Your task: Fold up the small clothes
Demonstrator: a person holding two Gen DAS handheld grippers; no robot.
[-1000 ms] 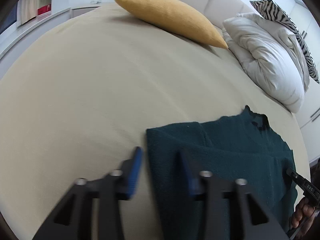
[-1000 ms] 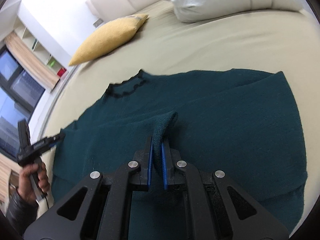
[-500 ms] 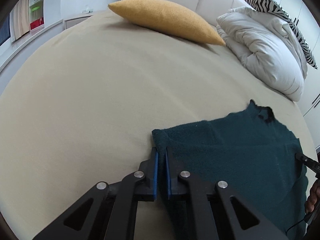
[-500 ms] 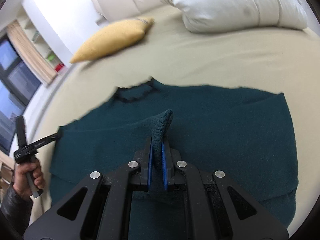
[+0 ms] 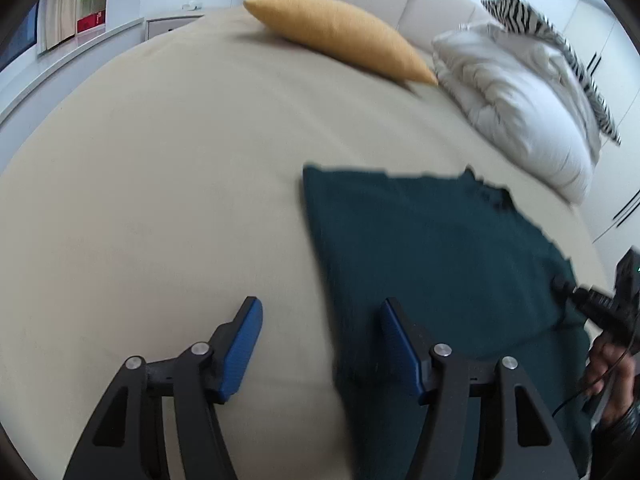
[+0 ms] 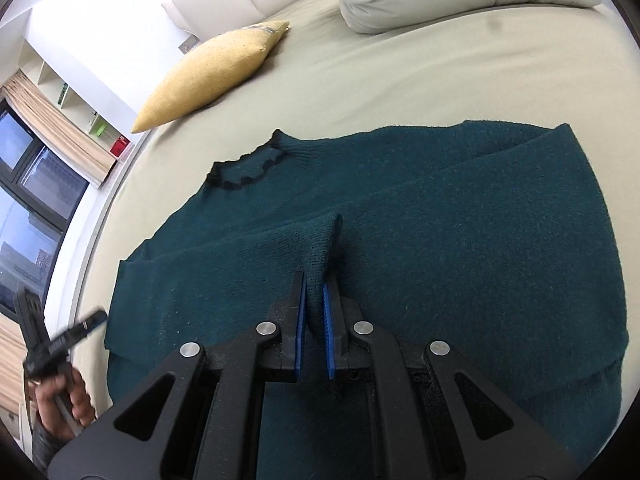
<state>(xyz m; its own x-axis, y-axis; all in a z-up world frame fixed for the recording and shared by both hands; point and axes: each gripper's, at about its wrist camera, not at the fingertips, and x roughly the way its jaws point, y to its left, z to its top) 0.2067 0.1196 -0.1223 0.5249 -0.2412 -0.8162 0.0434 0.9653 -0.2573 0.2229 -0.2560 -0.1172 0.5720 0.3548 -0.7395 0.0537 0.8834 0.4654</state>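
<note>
A dark green knitted sweater [image 6: 460,232] lies flat on the beige bed sheet [image 6: 440,80], its black-trimmed neck toward the yellow pillow. My right gripper [image 6: 316,282] is shut on a raised cuff of the sweater's folded-in sleeve. In the left wrist view my left gripper [image 5: 320,316] hovers over the left edge of the sweater [image 5: 432,256]. Its jaws are opening. The edge lies below the gap and neither blue pad touches it. My right gripper [image 5: 592,304], in a hand, shows at the sweater's far side.
A yellow pillow [image 5: 340,36] lies near the padded headboard. A white duvet [image 5: 520,108] and a zebra-striped cushion [image 5: 560,40] are heaped at the right. Bare sheet [image 5: 160,200] spreads left of the sweater. Shelves and a window [image 6: 36,184] stand beyond the bed's left side.
My left gripper closed at the sweater's left edge, then opened and drew back from it; the edge now lies flat. My right gripper has kept its hold on the cuff.
</note>
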